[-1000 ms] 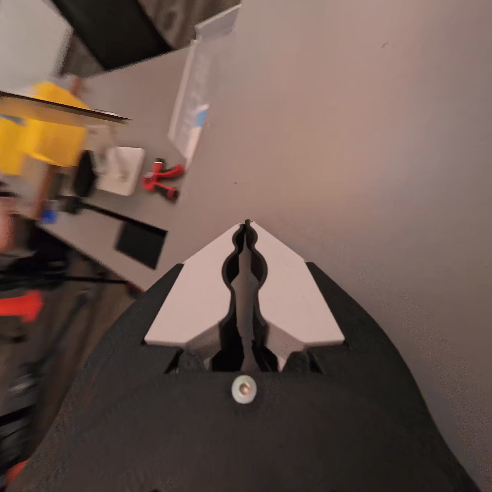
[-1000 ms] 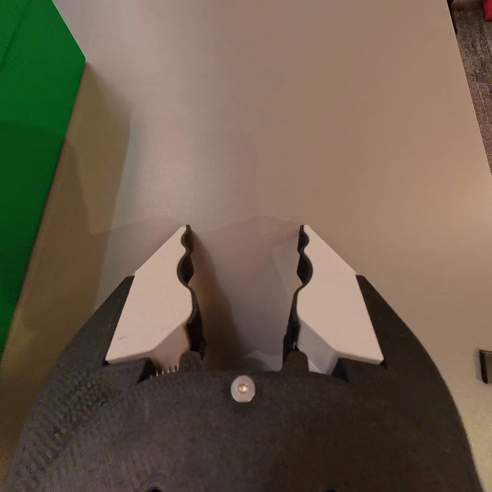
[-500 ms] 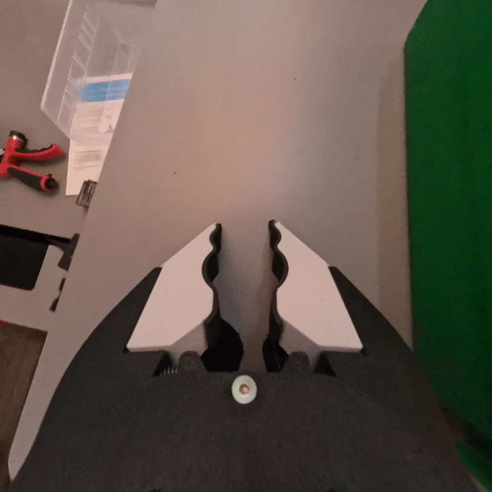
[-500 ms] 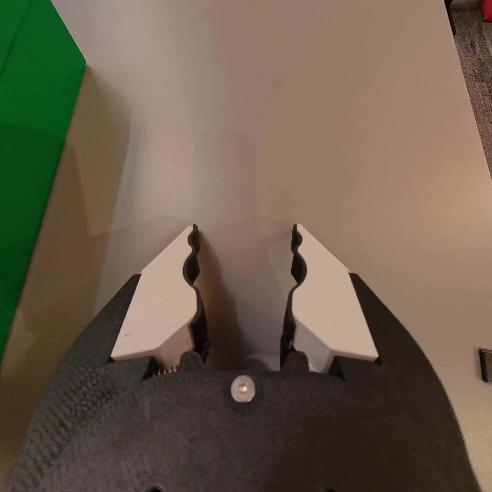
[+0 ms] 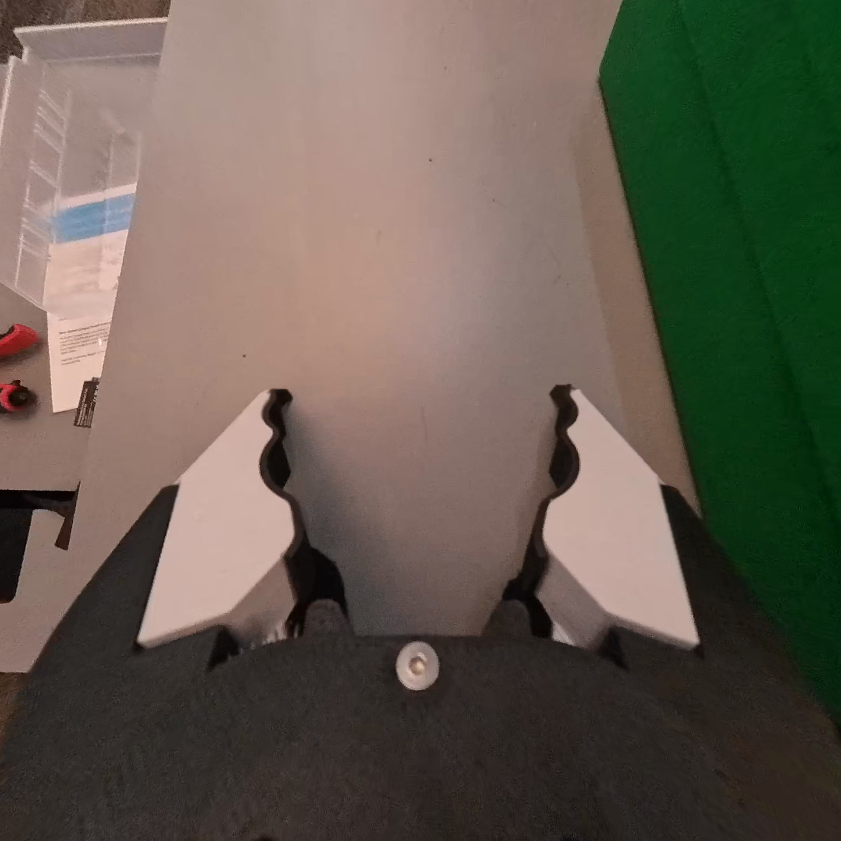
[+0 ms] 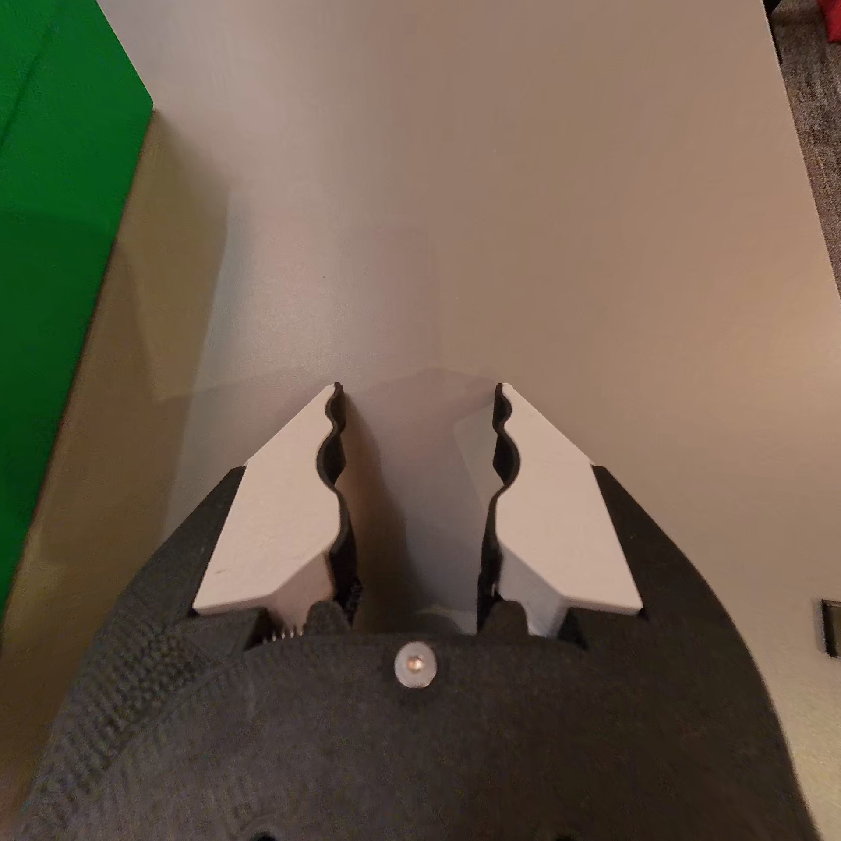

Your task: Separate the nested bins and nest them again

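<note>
A green bin [image 5: 737, 282] stands on the grey table at the right edge of the left wrist view; only its side wall shows. It also shows at the left edge of the right wrist view [image 6: 50, 218]. Whether another bin sits nested inside it is hidden. My left gripper [image 5: 421, 391] is wide open and empty over bare table, left of the bin. My right gripper [image 6: 418, 387] is partly open and empty over bare table, right of the bin.
The grey table [image 5: 364, 227] shows its left edge in the left wrist view. Beyond it lie a clear plastic box [image 5: 68, 182] with paper and a red-handled tool [image 5: 13, 341]. The table's right edge and carpet [image 6: 810, 113] show in the right wrist view.
My left gripper swung right from the clutter toward the green bin and opened from shut to wide open. My right gripper stayed in place and narrowed slightly.
</note>
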`<state>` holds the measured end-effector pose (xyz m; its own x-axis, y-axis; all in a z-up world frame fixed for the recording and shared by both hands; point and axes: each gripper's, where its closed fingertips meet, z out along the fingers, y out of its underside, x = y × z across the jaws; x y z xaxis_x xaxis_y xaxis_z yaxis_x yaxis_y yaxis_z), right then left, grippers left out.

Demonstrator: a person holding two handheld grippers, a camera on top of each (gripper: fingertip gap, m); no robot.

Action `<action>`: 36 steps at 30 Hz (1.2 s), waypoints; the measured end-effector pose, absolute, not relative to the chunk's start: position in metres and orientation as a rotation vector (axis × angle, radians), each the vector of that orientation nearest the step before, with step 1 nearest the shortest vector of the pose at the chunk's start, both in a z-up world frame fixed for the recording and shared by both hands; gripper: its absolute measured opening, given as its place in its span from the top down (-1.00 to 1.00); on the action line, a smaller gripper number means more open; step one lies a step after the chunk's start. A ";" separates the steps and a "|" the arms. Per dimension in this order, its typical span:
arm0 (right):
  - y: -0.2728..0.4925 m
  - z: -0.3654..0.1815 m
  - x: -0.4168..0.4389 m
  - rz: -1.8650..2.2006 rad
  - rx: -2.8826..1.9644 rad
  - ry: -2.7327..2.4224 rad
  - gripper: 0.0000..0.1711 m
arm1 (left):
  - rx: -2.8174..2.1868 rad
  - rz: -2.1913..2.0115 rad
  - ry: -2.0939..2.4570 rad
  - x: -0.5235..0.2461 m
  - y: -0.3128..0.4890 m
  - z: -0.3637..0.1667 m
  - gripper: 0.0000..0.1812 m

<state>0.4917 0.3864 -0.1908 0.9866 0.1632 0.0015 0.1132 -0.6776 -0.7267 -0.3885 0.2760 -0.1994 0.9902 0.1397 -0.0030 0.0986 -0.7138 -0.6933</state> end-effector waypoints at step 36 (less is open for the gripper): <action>0.380 -0.190 0.487 0.080 -2.318 -0.186 0.39 | -2.373 0.069 -0.161 -0.388 0.275 -0.199 -0.29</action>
